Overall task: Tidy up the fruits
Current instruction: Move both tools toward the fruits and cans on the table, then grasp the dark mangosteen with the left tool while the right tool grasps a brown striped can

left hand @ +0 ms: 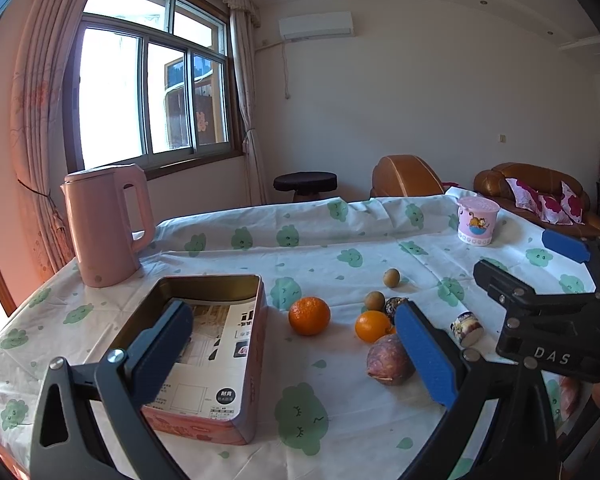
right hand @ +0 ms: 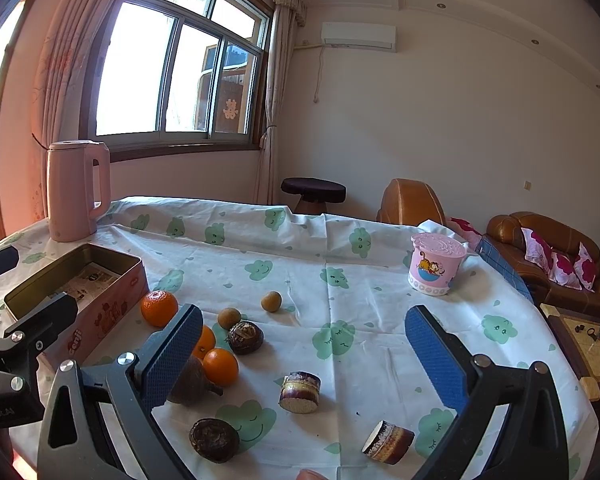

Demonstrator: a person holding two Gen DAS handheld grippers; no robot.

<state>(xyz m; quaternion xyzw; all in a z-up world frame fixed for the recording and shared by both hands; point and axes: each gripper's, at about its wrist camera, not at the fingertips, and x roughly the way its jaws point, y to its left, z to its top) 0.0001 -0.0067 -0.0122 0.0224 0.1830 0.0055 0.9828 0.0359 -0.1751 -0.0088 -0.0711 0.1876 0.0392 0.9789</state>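
An open pink tin box (left hand: 204, 360) with printed paper inside sits at the table's left; it also shows in the right wrist view (right hand: 76, 296). Fruits lie on the cloth: a large orange (left hand: 309, 315) (right hand: 159, 308), a smaller orange (left hand: 373, 326) (right hand: 220, 366), a purple passion fruit (left hand: 390, 359), two small brown fruits (left hand: 391, 277) (right hand: 271, 301), dark round fruits (right hand: 245, 337) (right hand: 214, 440) and cut sugarcane pieces (right hand: 301, 392) (right hand: 388, 442). My left gripper (left hand: 296, 356) is open above the box edge and the oranges. My right gripper (right hand: 304, 364) is open and empty above the fruits.
A pink kettle (left hand: 106, 224) stands at the back left, behind the box. A pink lidded cup (left hand: 477, 220) (right hand: 436, 264) stands at the back right. The table edge (right hand: 548, 320) falls off at the right, toward a brown sofa (right hand: 556, 256).
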